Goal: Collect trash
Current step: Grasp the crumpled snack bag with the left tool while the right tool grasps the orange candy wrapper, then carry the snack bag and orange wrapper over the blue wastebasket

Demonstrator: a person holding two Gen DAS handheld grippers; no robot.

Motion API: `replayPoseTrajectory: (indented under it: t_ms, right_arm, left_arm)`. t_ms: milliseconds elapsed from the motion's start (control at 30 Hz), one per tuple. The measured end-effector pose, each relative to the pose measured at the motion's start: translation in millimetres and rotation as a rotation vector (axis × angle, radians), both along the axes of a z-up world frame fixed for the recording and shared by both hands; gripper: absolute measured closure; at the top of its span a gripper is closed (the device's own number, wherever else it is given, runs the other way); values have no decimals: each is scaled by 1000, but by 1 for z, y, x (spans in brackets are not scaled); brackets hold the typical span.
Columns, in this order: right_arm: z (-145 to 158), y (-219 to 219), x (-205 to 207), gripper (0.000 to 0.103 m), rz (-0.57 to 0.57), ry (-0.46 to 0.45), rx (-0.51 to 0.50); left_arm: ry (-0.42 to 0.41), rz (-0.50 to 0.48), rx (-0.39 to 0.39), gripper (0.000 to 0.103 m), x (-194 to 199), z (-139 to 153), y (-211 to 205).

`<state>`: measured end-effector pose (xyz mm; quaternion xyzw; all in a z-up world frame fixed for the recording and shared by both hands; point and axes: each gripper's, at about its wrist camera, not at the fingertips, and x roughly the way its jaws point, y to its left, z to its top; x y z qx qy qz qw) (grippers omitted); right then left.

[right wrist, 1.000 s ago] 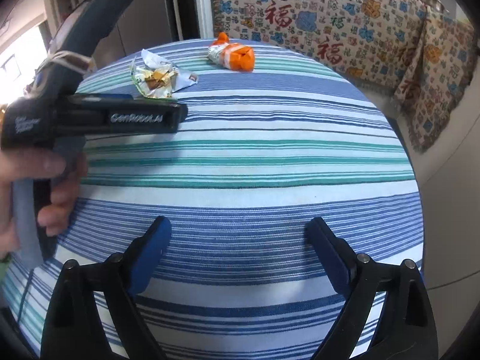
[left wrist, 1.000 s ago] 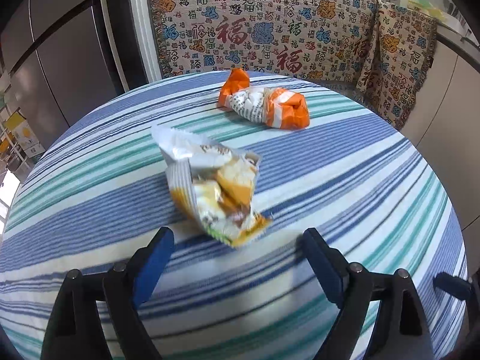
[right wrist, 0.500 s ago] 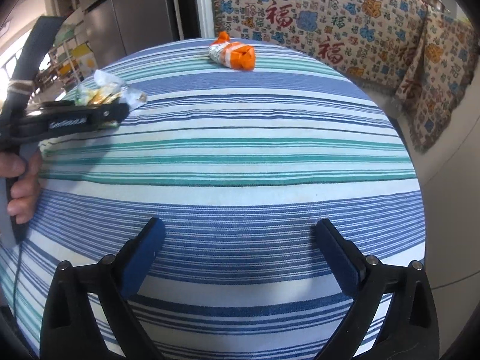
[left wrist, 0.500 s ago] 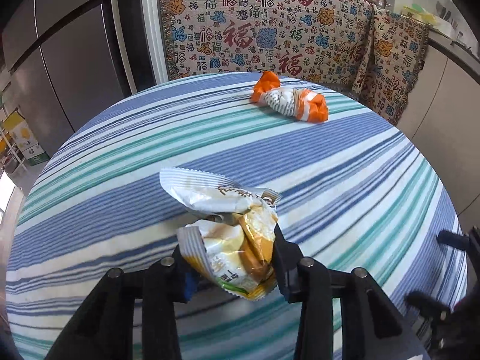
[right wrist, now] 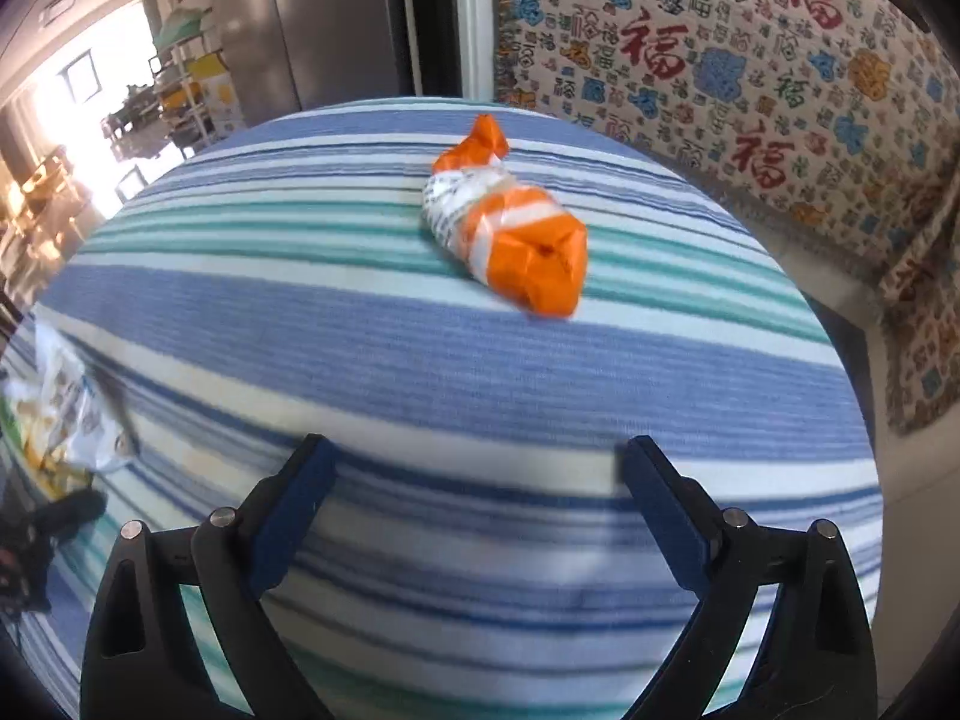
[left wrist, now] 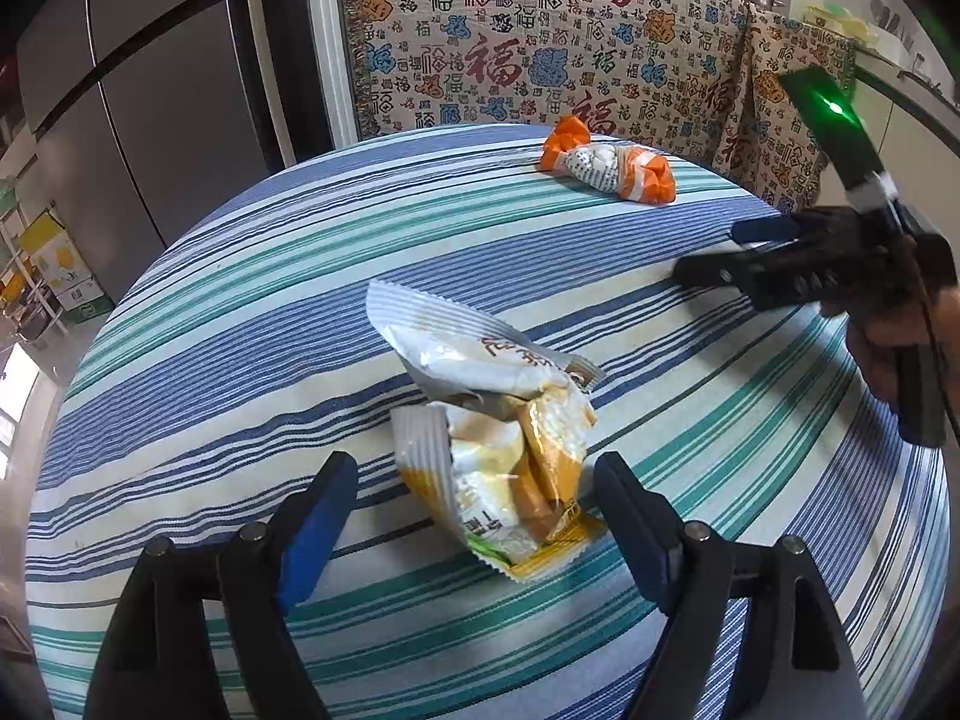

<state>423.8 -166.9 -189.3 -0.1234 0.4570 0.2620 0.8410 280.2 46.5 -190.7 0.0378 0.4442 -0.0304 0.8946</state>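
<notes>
left view: my left tongs [left wrist: 474, 516] squeezed the yellow wrapper [left wrist: 498, 450] a moment ago; now they're opening, pads clear, wrapper loose between them on the striped tablecloth [left wrist: 240, 312].

right view: my right tongs [right wrist: 474, 504], open and empty, have swung toward the orange wrapper [right wrist: 510, 228] ahead.

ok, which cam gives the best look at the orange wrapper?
Right wrist: the orange wrapper sits large and unobstructed ahead of the open right gripper, slightly motion-blurred. Left wrist shows it small but sharp, near the table's far edge.
</notes>
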Motion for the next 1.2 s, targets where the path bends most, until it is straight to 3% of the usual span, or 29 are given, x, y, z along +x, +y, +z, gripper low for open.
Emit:
replayPoseTrajectory:
  t_ms: [133, 233, 300, 467, 700, 833, 867, 967, 1200]
  right_arm:
    - [-1, 13, 40, 4, -40, 13, -10]
    - [2, 22, 57, 17, -40, 14, -2]
    - [7, 27, 61, 63, -20, -1, 3]
    - [13, 11, 31, 63, -88, -25, 37]
    - [8, -34, -85, 62, -213, -29, 25]
    - [10, -45, -151, 58, -260, -7, 93]
    - [10, -44, -164, 57, -259, -10, 100]
    - [9, -43, -195, 26, -252, -16, 140]
    - [5, -24, -201, 18, -225, -54, 36]
  left_arm:
    - [0, 0, -5, 19, 1, 0, 1]
    - [0, 0, -4, 19, 1, 0, 1]
    - [0, 0, -7, 19, 1, 0, 1]
    - [0, 0, -8, 19, 0, -1, 1]
    - [0, 1, -2, 18, 0, -1, 0]
    - [2, 8, -2, 18, -4, 0, 0]
    - [3, 8, -1, 18, -11, 0, -2]
    - [2, -10, -2, 18, -37, 0, -6]
    - [4, -15, -3, 15, -52, 0, -5]
